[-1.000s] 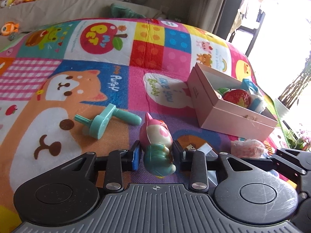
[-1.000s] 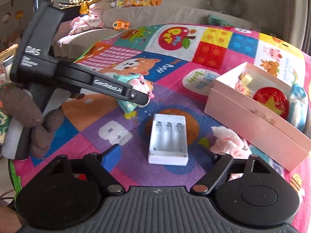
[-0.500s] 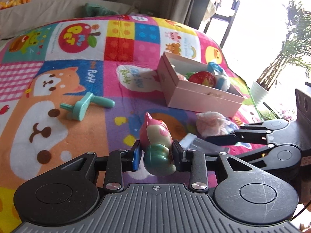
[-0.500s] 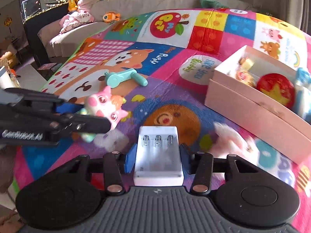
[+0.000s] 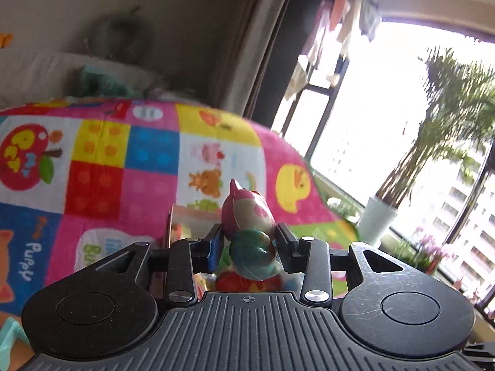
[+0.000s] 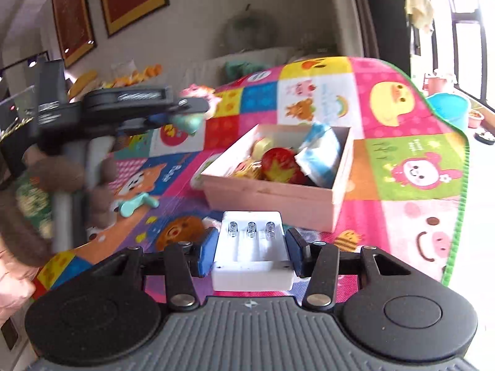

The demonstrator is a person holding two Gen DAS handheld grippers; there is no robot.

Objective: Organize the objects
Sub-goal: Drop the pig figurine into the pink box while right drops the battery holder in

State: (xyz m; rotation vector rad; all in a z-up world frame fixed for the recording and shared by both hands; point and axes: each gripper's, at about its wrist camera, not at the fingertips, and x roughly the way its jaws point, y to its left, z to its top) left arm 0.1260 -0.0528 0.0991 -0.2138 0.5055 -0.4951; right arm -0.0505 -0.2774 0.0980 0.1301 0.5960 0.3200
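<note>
My left gripper (image 5: 249, 235) carries a pink and teal toy figure (image 5: 247, 216) in the air above the pink box (image 5: 185, 216), which its body mostly hides. Its jaws are opening, with the figure still between the pads. In the right wrist view the same left gripper (image 6: 185, 108) hangs up left of the pink box (image 6: 272, 198), blurred. My right gripper (image 6: 249, 241) is shut on a white battery holder (image 6: 252, 259), just in front of the box's near wall.
The box holds a red star-marked disc (image 6: 278, 164), a blue and white packet (image 6: 321, 154) and small yellow items. A teal toy handle (image 6: 136, 202) lies on the colourful play mat (image 6: 402, 123). A gloved hand (image 6: 62, 179) grips the left tool. A potted plant (image 5: 377, 219) stands by the window.
The right gripper closed on the battery holder and lifted it toward the box. The left gripper rose and swung right with the toy figure until the box lay under it.
</note>
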